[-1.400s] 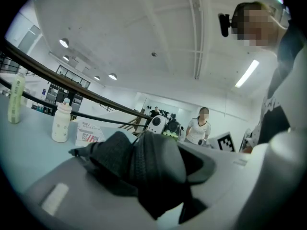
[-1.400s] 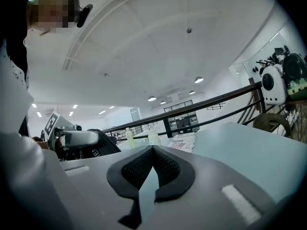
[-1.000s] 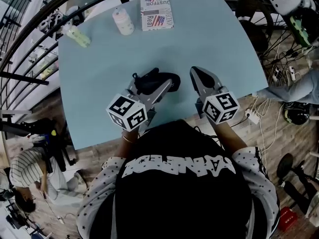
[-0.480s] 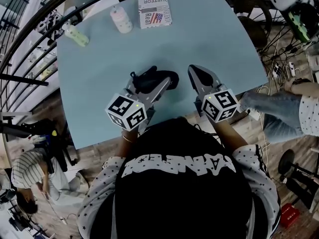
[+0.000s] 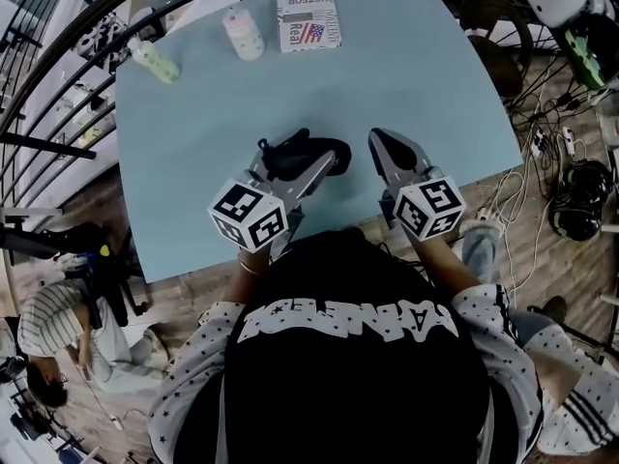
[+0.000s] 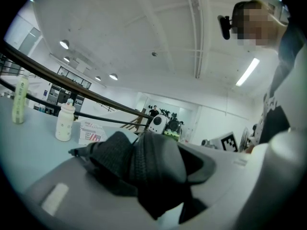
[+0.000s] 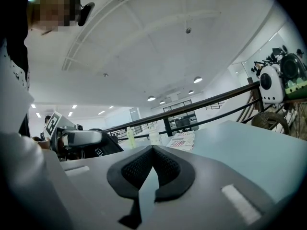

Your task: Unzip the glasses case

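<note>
Case: one, black (image 5: 288,151), at the near side of the tabletop (image 5: 416,85).
Bottles: two, a white bottle (image 5: 242,33) and a green bottle (image 5: 155,61), at the far side.
Booklet: one (image 5: 309,18), beside the white bottle.
Left gripper (image 5: 300,167): fingers (image 6: 72,195) clamped on the case.
Right gripper (image 5: 379,141): fingers (image 7: 230,186) pressed together, empty, just right of the case and not touching it.

Box (image 5: 308,17) at 12 o'clock in head view: print reads "DUSTOR" & "Real", w/ a stars-and-stripes flag next to it; rest too small. Black top (image 5: 348,356): big white letters across back, unreadable. Left cube (image 5: 248,217) & right cube (image 5: 428,208): b/w square codes, no words.
</note>
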`<state>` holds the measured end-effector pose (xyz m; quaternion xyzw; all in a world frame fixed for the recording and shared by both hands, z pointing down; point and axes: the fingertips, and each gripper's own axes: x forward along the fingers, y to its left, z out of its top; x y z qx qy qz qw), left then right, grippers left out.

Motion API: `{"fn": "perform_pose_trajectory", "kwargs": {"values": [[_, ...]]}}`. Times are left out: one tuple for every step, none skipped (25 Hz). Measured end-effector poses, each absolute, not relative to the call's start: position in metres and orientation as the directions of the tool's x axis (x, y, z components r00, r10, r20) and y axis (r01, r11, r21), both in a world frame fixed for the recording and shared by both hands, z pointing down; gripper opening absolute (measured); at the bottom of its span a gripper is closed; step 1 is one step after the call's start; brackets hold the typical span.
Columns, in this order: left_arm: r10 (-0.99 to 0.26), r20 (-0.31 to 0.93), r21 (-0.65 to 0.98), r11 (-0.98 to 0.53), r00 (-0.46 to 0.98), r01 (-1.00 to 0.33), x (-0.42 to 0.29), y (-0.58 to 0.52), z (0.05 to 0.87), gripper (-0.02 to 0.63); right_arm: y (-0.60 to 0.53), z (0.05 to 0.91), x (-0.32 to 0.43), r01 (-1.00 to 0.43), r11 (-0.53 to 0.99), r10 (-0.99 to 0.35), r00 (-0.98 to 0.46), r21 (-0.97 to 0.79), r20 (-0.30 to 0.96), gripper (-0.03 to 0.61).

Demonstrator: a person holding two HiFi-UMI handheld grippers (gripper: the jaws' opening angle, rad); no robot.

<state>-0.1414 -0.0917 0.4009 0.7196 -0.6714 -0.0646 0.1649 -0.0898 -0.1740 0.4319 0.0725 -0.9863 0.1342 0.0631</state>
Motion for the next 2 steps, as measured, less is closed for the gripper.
{"fn": "perform_pose_trajectory", "kwargs": {"values": [[-0.988,0.128,0.325,-0.044,0.091,-0.945,-0.1421,-0.0912,0.4008,0.0,-0.1736,0.4321,-0.0903,-0.161,0.953,-0.127,-0.981,-0.258,0.144,0.003],[-0.988,0.128,0.326,-0.045,0.091,-0.944,-0.1428,-0.0906,0.4008,0.0,-0.1732,0.4324,-0.0909,-0.162,0.952,-0.128,-0.981,-0.26,0.144,0.003]]}}
